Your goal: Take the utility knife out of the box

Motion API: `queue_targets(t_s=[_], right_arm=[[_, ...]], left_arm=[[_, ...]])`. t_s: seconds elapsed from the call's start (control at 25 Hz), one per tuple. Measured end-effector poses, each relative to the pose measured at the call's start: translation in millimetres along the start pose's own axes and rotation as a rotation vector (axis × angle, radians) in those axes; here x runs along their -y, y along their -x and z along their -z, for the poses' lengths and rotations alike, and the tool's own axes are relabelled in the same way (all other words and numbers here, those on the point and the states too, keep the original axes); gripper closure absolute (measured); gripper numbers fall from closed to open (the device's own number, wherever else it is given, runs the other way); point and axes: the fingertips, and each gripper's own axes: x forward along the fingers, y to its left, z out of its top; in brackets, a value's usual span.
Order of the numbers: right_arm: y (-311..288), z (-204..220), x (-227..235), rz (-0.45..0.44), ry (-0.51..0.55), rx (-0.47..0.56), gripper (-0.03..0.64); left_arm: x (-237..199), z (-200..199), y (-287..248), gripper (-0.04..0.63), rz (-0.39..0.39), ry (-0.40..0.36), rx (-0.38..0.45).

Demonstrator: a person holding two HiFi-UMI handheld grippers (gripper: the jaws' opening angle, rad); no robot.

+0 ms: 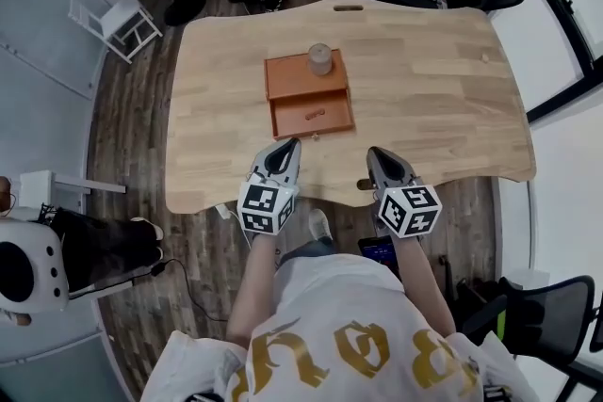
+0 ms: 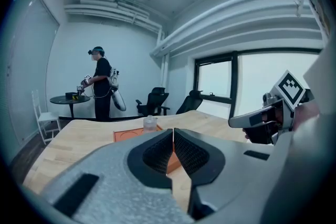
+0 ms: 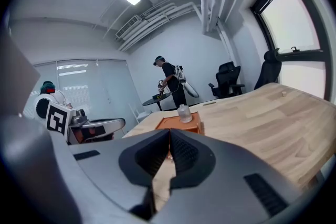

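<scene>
One orange box (image 1: 303, 78) sits at the middle of the single wooden table (image 1: 433, 89), its drawer handle (image 1: 314, 115) facing near; no view shows the utility knife. One clear jar (image 1: 320, 59) stands on the box's far right corner. Two grippers hover at the table's near edge, the left gripper (image 1: 285, 146) and right gripper (image 1: 375, 152), each with jaws pressed together and holding nothing.
</scene>
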Motion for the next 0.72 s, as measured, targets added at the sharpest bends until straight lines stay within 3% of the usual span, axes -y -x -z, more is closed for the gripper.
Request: queue_targets(t_s=[0.28,0.72], right_arm=[[-49.8,-23.7,-0.2,0.036,-0.014,0.036,0.604],[-77.6,-47.7,8.1,0.06,0.025,0.063,0.604]], left_arm=[[-50.4,-20.6,-35.8,0.58,0.045,0.021,0.043],[-73.9,-32.6,-63.5,0.58,0.074,0.074,0.082]])
